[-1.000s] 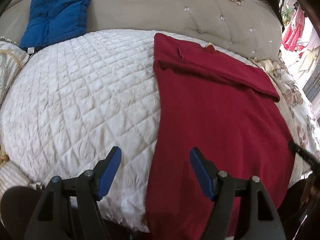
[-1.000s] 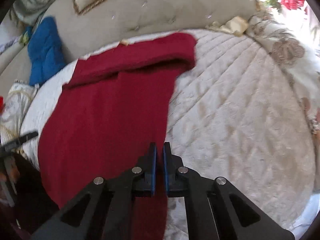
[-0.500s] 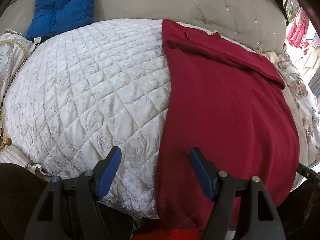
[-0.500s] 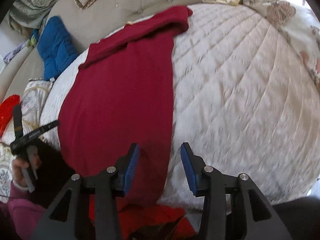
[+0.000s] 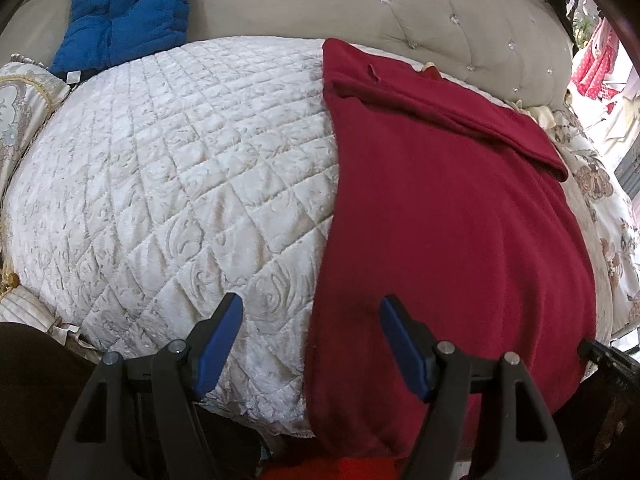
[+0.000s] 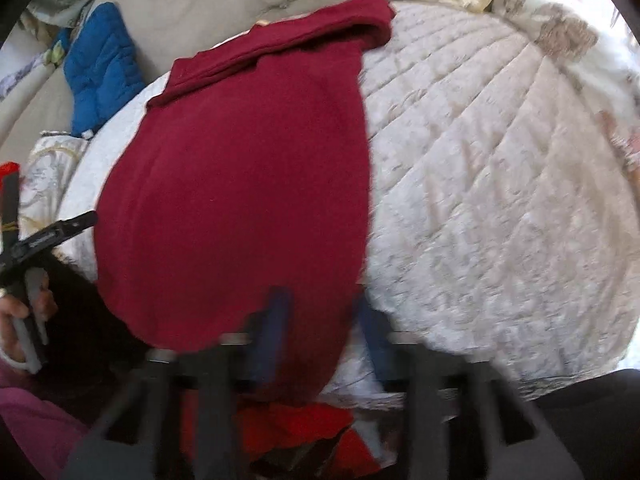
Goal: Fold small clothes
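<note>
A dark red garment (image 5: pixel 440 220) lies flat on the quilted white cover (image 5: pixel 180 180), its far end folded over into a band. My left gripper (image 5: pixel 312 344) is open above the garment's near left edge, one pad over the quilt and one over the cloth. In the right wrist view the same garment (image 6: pixel 248 200) fills the middle. My right gripper (image 6: pixel 320 328) is blurred with motion. Its jaws stand apart and are closing, with the garment's near right edge between them. The left gripper (image 6: pixel 24 240) shows at the left border, in a hand (image 6: pixel 20 312).
A blue cushion (image 5: pixel 128 12) leans on the tufted beige backrest (image 5: pixel 440 20) behind the quilt. Floral fabric (image 5: pixel 600 184) lies to the right. Bright red clothes (image 6: pixel 304 420) sit below the quilt's front edge, near a pink sleeve (image 6: pixel 36 420).
My right gripper went from shut to jaws apart and drew back to the garment's near right edge. The left gripper stayed open and hardly moved.
</note>
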Demonstrator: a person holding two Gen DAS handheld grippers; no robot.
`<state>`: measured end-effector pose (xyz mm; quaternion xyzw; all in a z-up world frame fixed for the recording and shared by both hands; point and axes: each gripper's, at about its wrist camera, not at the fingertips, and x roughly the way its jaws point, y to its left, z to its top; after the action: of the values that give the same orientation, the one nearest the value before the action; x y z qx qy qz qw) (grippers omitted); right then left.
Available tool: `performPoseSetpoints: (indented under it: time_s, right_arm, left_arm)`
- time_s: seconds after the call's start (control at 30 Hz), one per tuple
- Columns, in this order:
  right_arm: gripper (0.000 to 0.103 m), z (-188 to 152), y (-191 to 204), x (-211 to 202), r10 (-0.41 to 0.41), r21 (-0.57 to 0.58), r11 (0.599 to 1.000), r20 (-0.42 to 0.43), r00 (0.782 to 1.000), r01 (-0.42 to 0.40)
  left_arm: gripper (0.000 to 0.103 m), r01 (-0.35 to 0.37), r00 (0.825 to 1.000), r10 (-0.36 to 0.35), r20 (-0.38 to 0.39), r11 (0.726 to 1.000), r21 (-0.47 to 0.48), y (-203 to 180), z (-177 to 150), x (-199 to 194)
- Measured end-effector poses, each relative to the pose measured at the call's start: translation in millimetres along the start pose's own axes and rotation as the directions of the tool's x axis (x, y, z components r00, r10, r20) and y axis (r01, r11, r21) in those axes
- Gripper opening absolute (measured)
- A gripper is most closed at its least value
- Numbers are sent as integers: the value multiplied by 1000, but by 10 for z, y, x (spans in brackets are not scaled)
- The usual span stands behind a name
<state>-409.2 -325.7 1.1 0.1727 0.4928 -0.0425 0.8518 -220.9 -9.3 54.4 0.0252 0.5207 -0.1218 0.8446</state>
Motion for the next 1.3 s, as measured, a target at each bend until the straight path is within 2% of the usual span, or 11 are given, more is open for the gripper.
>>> performPoseSetpoints:
  time_s: [0.3,0.37,0.43,0.53,0.67,0.9,0.93,0.97,1.07,1.2,1.3]
  right_arm:
    - [0,47,-55,-83,26,-28,999,-8,1000,-26]
    - [12,31,-63,-56,53,-13,999,-23,998,-53]
    - [14,1,-98,-13,69,4,998,-51,996,-69]
    - [15,-35,-119,21,91,29,996,-71,993,-89]
    - [22,-67,-76,102,111,28,994,-105,988,-108]
    - [24,-70,68,220,83,-2,996,-135,987,-84]
    - [9,-75,83,221,80,-10,997,-134,988,-82]
    - [0,-79,117,233,84,-15,996,-133,988,-86]
    - [0,-46,138,186,136,-25,990,-119,983,-140]
    - [0,49,127,-42,243,-23,969,-55,968,-245]
    - [0,162,67,-253,318,-7,948,8,948,-318]
  left_arm:
    - [75,77,991,-76,-113,997,4,12,-215,-27]
    - [75,61,988,-59,-146,998,10,-6,-258,23]
    - [75,36,985,-29,-167,999,37,-45,-284,71]
    - [75,-1,986,11,-165,998,58,-59,-298,107]
    - [75,38,978,-41,-206,999,-16,-4,-355,230]
    - [74,36,979,-37,-198,999,-11,-48,-348,254]
    - [64,48,980,-50,-192,999,-15,-53,-351,240]
    - [43,82,978,-84,-191,996,-18,-88,-366,226]
    - [15,102,980,-95,-173,994,32,-218,-387,145]
    - [8,194,968,-200,-150,980,-53,-61,-262,-2]
    - [8,213,973,-216,-82,976,-39,-12,-38,-230]
